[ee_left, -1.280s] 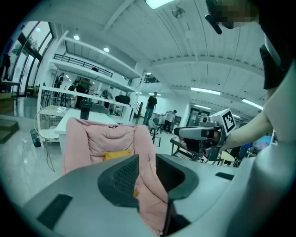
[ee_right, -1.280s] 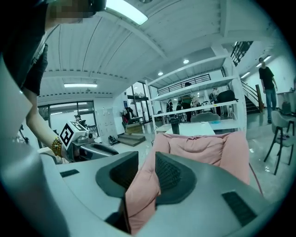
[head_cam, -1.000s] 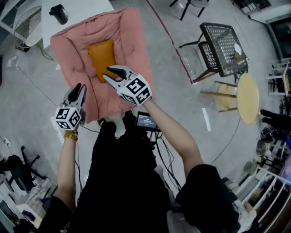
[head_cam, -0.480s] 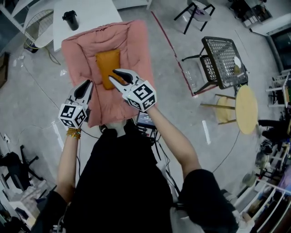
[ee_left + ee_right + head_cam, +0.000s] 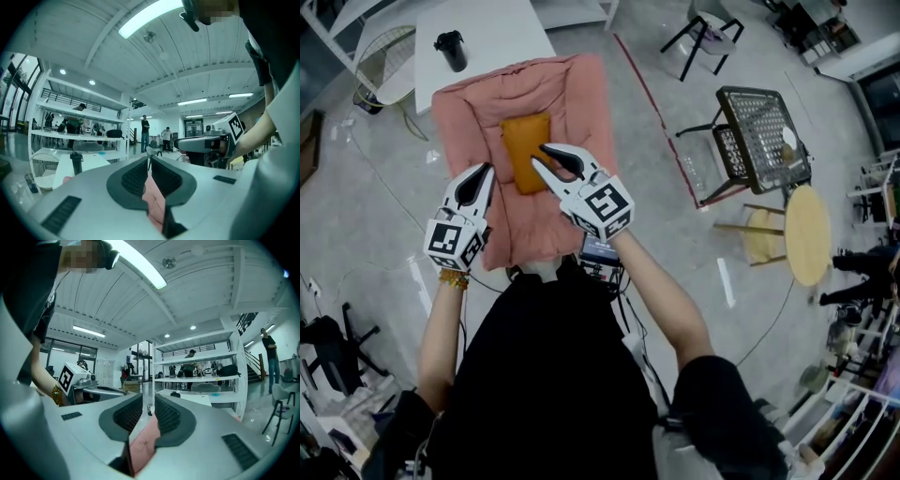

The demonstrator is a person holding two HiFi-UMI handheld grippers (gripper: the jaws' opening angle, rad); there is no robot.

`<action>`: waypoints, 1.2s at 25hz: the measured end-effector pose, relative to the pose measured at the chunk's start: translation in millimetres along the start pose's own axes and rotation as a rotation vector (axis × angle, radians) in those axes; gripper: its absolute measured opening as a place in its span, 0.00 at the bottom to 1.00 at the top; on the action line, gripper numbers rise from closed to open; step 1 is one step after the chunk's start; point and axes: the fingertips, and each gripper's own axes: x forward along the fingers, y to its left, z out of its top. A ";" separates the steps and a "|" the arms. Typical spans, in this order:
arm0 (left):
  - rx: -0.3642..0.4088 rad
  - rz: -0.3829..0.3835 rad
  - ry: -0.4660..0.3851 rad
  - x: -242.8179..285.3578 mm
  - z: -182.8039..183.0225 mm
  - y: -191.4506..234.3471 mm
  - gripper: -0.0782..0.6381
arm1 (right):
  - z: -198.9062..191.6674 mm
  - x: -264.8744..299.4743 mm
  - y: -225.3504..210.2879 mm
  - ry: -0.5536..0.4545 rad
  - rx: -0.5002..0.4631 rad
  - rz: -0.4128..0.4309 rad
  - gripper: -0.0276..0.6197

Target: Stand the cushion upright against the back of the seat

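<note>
left claw [image 5: 485,172]: jaws nearly together with a slim gap left, and they have just been closing. Nothing is in the gap, only pink fabric showing low through it.
right claw [image 5: 542,156]: jaws clearly apart, also just been closing. Empty.
orange cushion [image 5: 525,152]: lies flat mid-way along the pink padded seat [image 5: 469,108]. It is below the tips and between the two claws, nearer the right one. Neither claw seems to touch it.
aim: both claws look level across the room, so the cushion sits under their line, not in it.
handling (my read): soft, light and stuffed, with grippy fabric and nothing to break. It should sag or fold if pinched at one corner.
grip (my read): one claw on each long side near the claw-side corners, with a deep bite. Then tip it up onto its far short edge.
edges: puffed rim all round the seat. The rim farthest ahead of the claws probably serves as the back. It looks low, so the cushion may flop back unless leaned.
room: white table [image 5: 506,33] with black cup [image 5: 453,49] stands just past that far rim, so don't overshoot. Right of the right claw there is bare floor and a red floor line [image 5: 651,103], and the wire mesh chair [image 5: 759,112] is well apart. Left of the left claw the floor is open.
</note>
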 end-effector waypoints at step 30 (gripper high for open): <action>0.056 0.105 -0.061 -11.7 13.5 32.4 0.14 | 9.8 3.2 -22.8 -0.071 0.023 -0.192 0.08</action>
